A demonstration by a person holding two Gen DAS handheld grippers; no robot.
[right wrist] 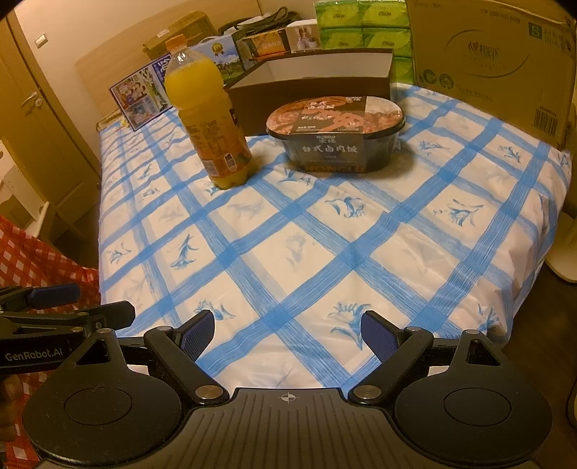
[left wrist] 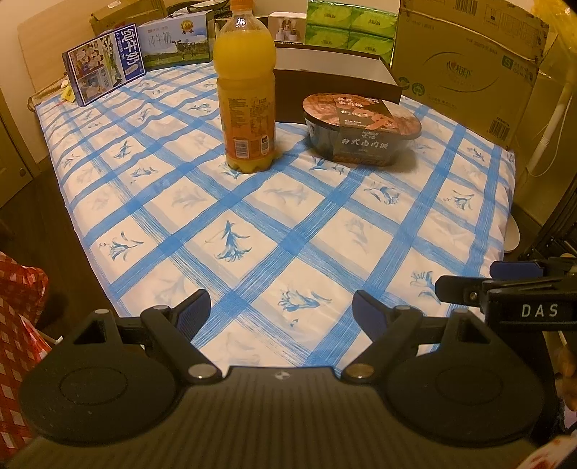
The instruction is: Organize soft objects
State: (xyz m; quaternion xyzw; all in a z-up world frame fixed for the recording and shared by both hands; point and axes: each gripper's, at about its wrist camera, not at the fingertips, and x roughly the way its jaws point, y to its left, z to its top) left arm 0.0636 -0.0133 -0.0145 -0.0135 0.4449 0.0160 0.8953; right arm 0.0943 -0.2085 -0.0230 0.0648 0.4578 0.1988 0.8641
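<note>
An orange juice bottle (left wrist: 247,93) (right wrist: 207,122) stands upright on the blue-checked tablecloth (left wrist: 274,223) (right wrist: 306,234). To its right sits a dark instant-meal bowl (left wrist: 362,126) (right wrist: 335,131) with a printed lid. Behind both lies an open brown box (left wrist: 335,77) (right wrist: 310,77) with a white inside. My left gripper (left wrist: 281,312) hovers open over the near edge of the cloth, nothing between its blue pads. My right gripper (right wrist: 288,330) is open likewise, beside it; its fingers (left wrist: 468,288) show at the right edge of the left wrist view.
Milk cartons (left wrist: 104,68) (right wrist: 140,93) stand at the far left of the table. Green tissue packs (left wrist: 349,29) (right wrist: 364,25) and a large cardboard box (left wrist: 468,68) (right wrist: 494,61) line the back right. Red checked fabric (left wrist: 18,324) (right wrist: 39,259) lies at the near left.
</note>
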